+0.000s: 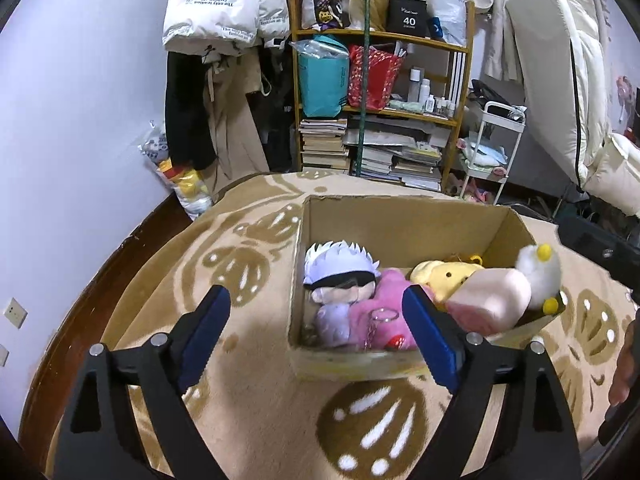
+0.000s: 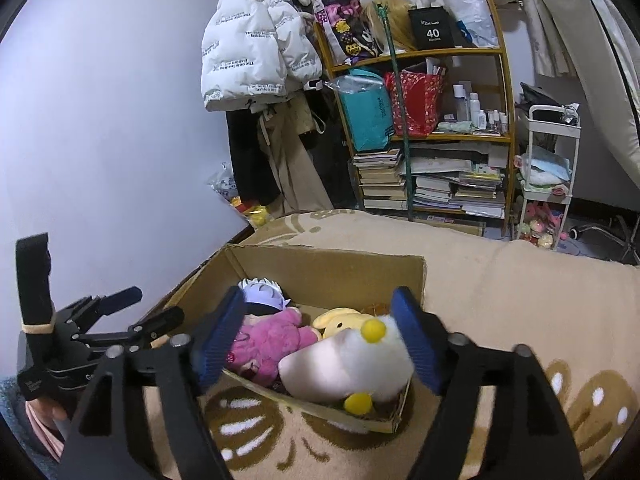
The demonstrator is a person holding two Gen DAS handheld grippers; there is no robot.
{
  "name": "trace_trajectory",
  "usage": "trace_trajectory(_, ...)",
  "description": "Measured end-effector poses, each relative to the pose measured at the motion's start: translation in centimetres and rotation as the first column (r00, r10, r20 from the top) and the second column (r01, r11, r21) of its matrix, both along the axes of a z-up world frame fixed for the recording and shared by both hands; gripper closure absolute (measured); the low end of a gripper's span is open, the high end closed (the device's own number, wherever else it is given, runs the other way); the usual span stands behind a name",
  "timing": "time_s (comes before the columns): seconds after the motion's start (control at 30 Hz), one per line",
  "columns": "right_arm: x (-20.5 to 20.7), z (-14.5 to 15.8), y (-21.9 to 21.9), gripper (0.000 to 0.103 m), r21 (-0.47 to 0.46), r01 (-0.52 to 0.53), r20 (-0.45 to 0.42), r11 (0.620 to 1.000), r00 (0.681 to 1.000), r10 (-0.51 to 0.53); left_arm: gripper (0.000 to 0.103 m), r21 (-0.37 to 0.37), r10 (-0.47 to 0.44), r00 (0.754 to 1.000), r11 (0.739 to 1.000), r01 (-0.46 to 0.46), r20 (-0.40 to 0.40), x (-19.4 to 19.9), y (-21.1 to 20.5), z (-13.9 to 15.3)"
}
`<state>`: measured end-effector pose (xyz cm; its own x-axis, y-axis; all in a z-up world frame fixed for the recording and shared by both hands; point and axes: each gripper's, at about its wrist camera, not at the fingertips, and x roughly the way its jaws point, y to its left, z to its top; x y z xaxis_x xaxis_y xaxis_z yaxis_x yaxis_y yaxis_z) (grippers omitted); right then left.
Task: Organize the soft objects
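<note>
Right gripper cut off at edge; pink plush partly hidden behind blue pad

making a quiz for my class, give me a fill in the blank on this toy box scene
1. The soft toys lie in a ____ box.
2. The box stands on a tan ____ with a brown pattern.
3. The toy beside the yellow toy is ____.
4. The jaws of the right gripper stand ____.

Missing words: cardboard; blanket; pink; open
</note>
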<state>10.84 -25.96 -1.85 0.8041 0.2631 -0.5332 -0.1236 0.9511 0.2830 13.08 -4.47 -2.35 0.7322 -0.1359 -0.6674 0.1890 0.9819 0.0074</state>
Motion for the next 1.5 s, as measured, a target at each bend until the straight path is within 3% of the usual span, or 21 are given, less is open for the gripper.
trace_trajectory(0.17, -1.6, 1.1, 0.2, 0.000, -0.007, 0.018, 0.019, 1.000, 1.000, -0.018, 0.008, 0.044, 0.013, 0.999, 0.999, -0.015, 0.034, -1.3, 0.3, 1.1)
trace_trajectory(0.5, -5.9, 3.0, 0.6, 0.000, -0.054, 0.053, 0.065, 0.997, 0.997, -0.050, 0.006, 0.028, 0.037, 0.996, 0.999, -0.040, 0.084, -4.9, 1.6, 4.8)
trace_trajectory(0.83, -10.4, 5.5, 0.6, 0.000, -0.059, 0.072, 0.152, 0.996, 0.986, -0.062, 0.005, 0.022, 0.057, 0.980, 0.998, -0.062, 0.190, -11.2, 2.6, 8.3)
trace_trajectory(1.1, -13.5, 5.7, 1.4, 0.000, -0.104, 0.089, 0.188, 0.991, 0.980, -0.068, 0.005, 0.010, 0.066, 0.975, 0.998, -0.070, 0.210, -14.6, 3.6, 8.0)
trace_trajectory(1.37, -14.8, 5.1, 1.8, 0.000, -0.153, 0.129, 0.251, 0.980, 0.964, -0.088, 0.005, 0.038, 0.053, 0.975, 0.997, -0.063, 0.218, -15.3, 3.2, 7.0)
trace_trajectory(1.5, -14.3, 4.3, 1.8, 0.000, -0.156, 0.125, 0.233, 0.980, 0.969, -0.086, 0.005, 0.066, 0.040, 0.979, 0.996, -0.055, 0.200, -14.8, 2.5, 6.2)
